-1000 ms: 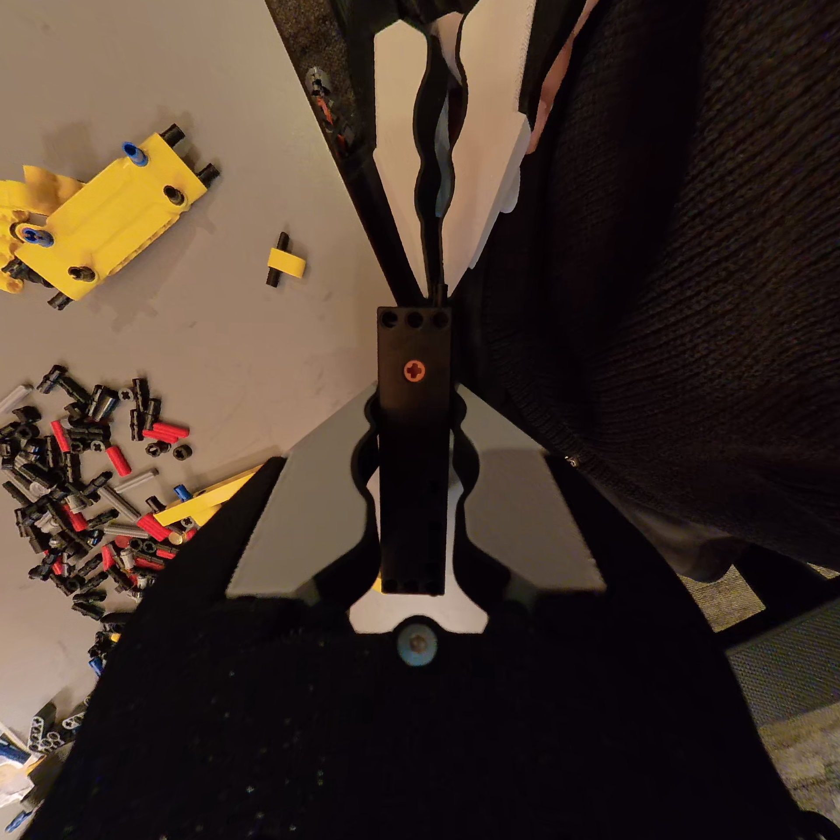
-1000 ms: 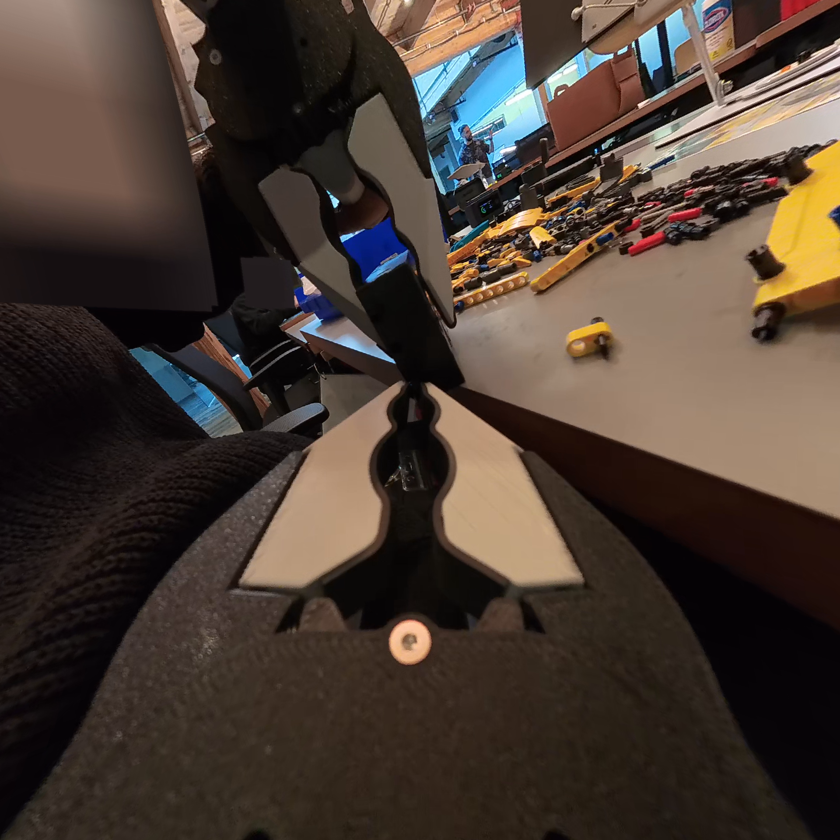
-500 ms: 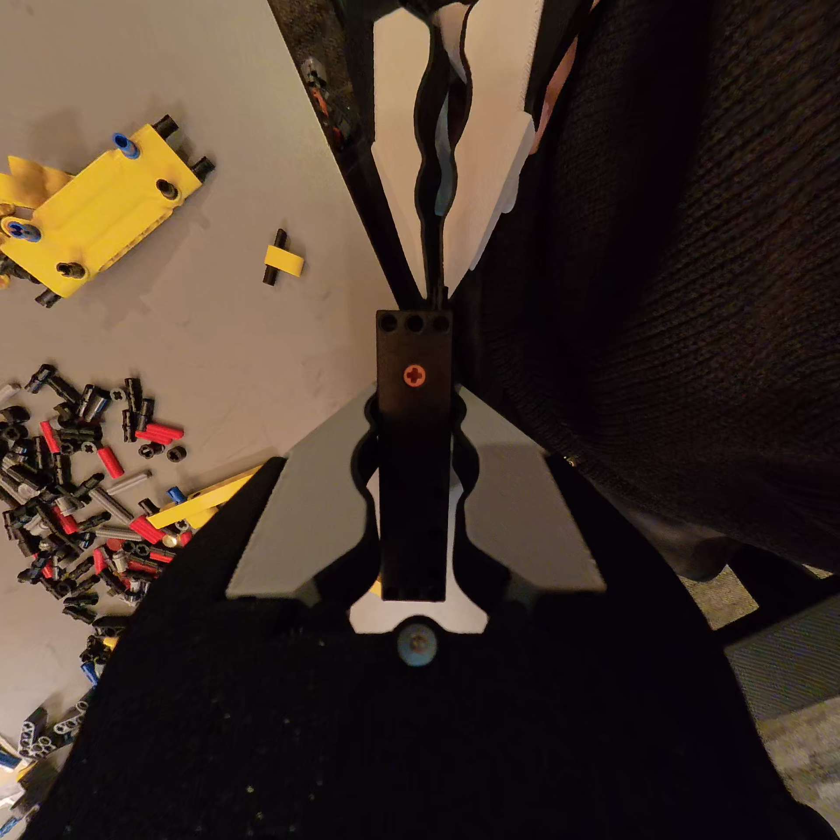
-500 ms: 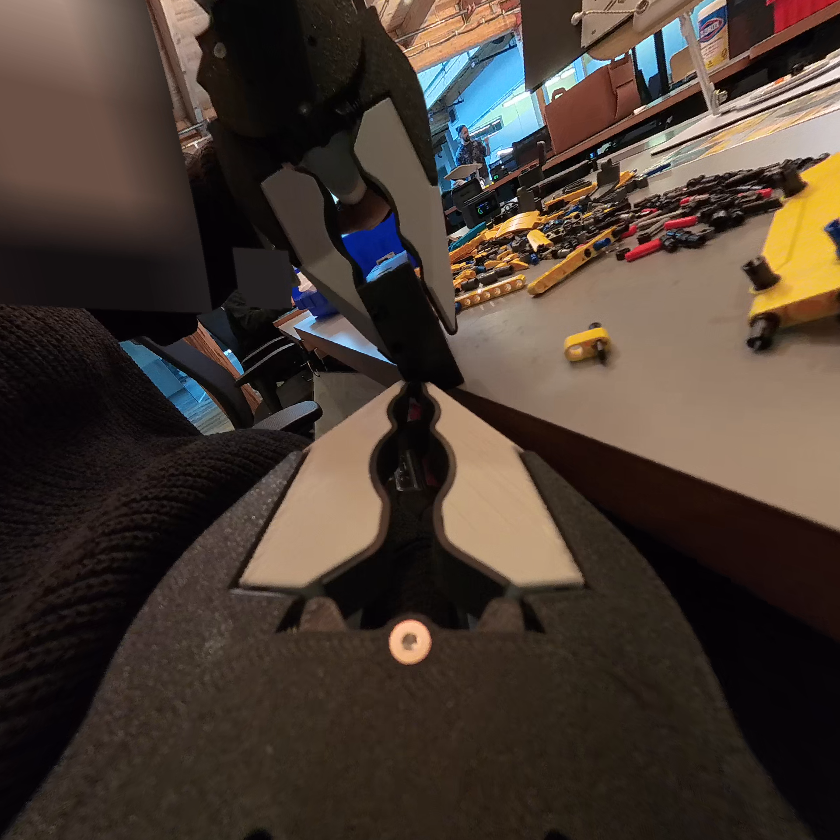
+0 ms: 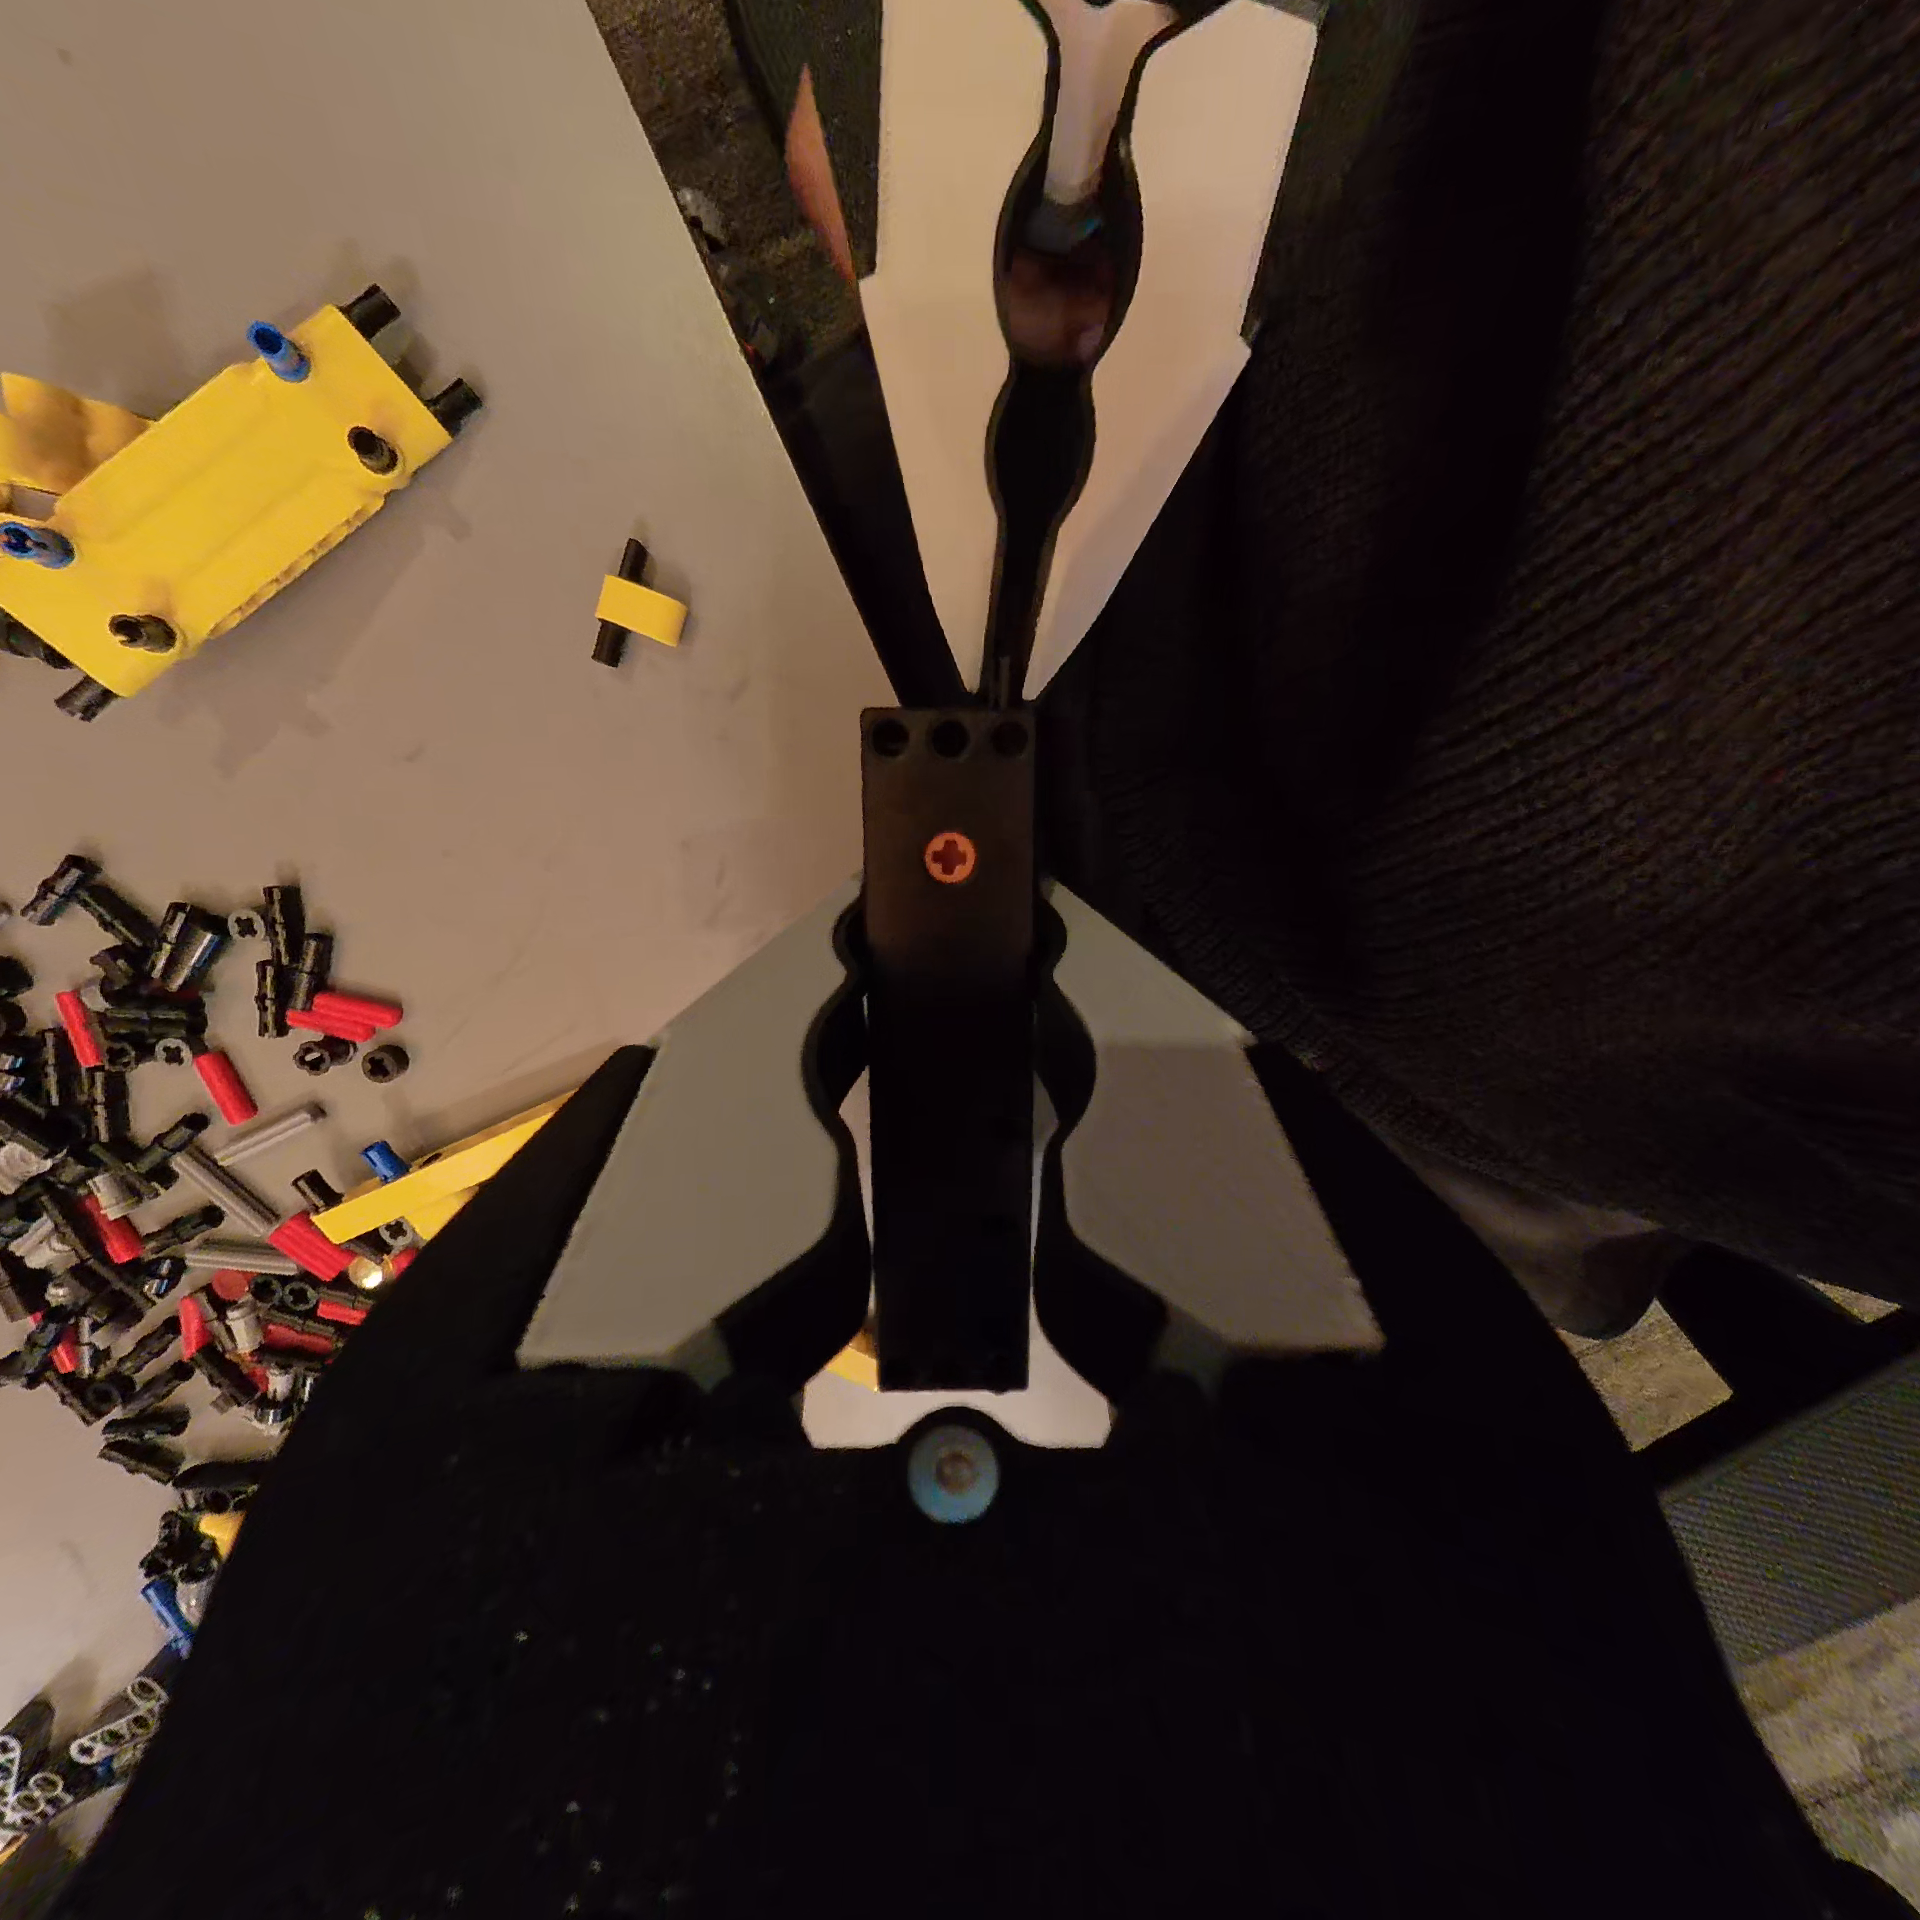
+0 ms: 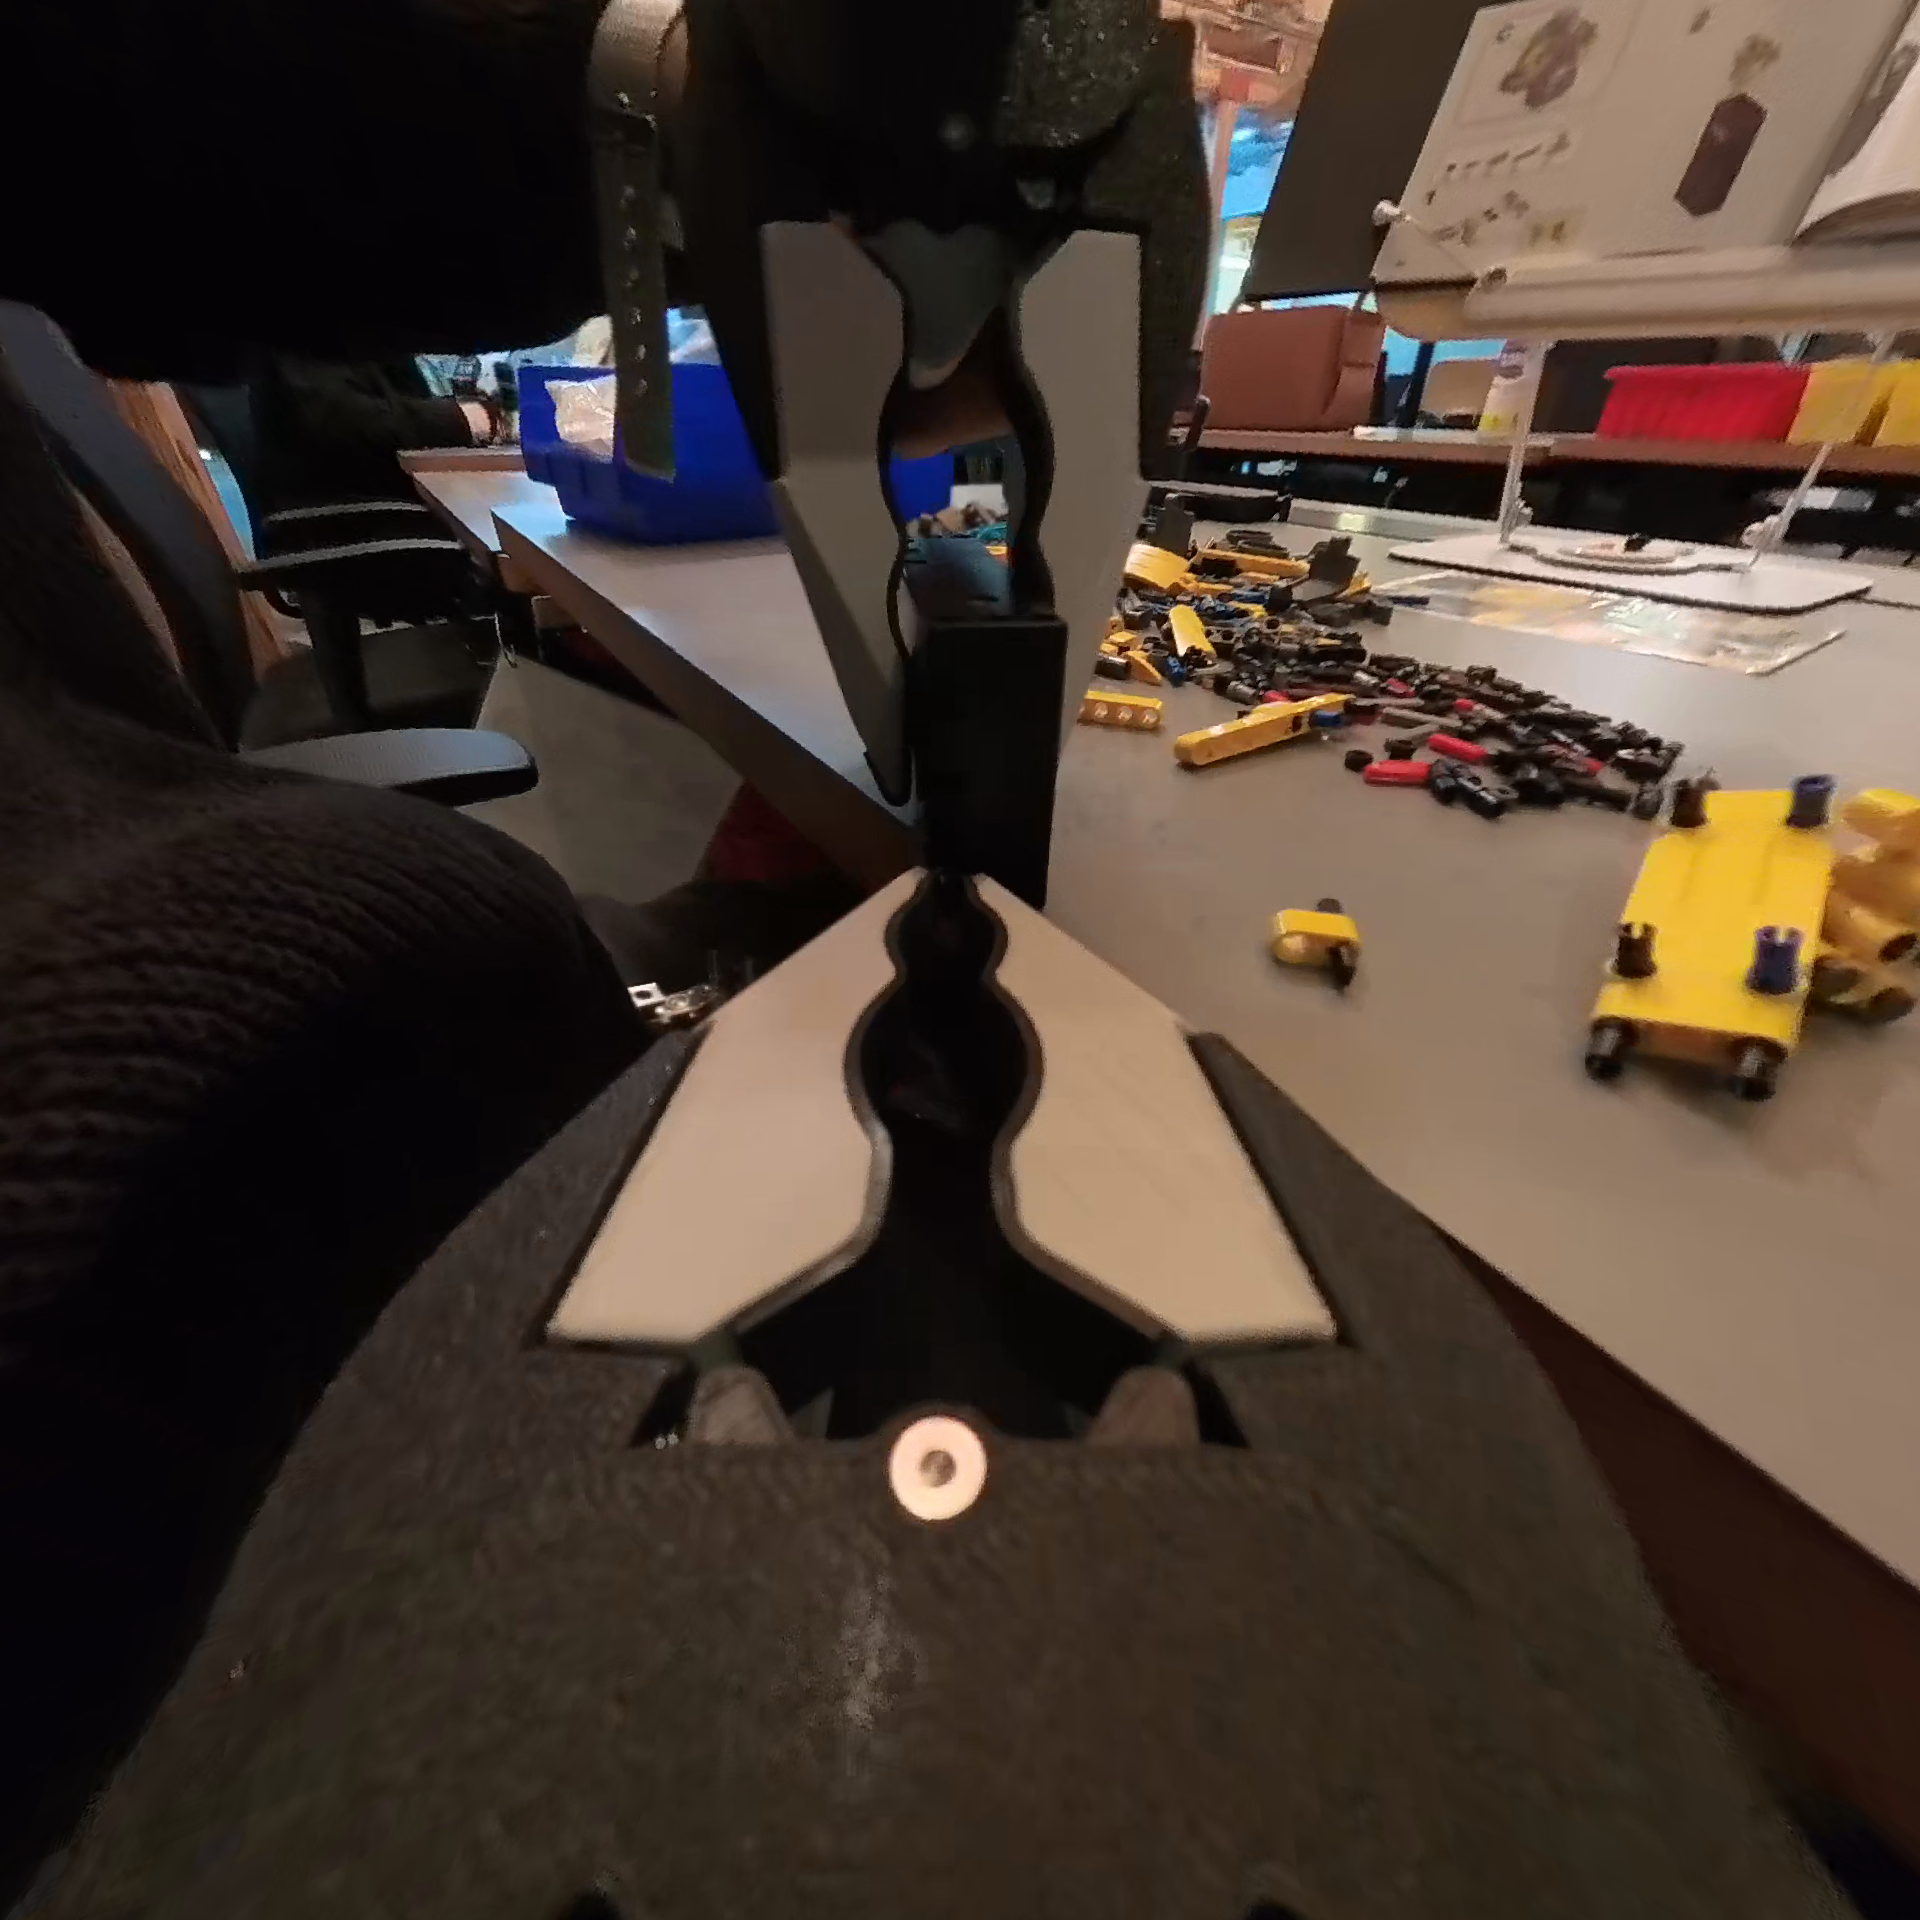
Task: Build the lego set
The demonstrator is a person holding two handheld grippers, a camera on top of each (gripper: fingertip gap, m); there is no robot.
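1. Spreading across the left of the left wrist view, the grey table (image 5: 416, 810) ends at an edge just left of both tools; a person's dark knitted sleeve (image 5: 1558, 727) fills the right side.
2. The left gripper (image 5: 951, 935) is off the table edge, its claw clamped on the sides of a long black block (image 5: 951, 1091), which sticks out past the fingertips towards the far side.
3. The right gripper (image 5: 1003, 675) faces it from the far side, its tips pinched together and touching the block's far end by the right-hand one of three holes. A thin dark sliver shows there, but whether anything is gripped cannot be told.
4. In the right wrist view the same meeting shows: the right gripper (image 6: 940, 878) points up at the end of the block (image 6: 987, 748), held from above by the left gripper (image 6: 977, 665).
5. A yellow assembly (image 5: 218, 509) with black and blue pins lies far left on the table, well apart from both tools.
6. A heap of small black, red and grey pieces (image 5: 135, 1143) lies near left.
7. A small yellow connector (image 5: 639, 618) on a black pin lies alone between the assembly and the table edge.
8. An orange cross hub (image 5: 951, 858) sits in the block's upper face.
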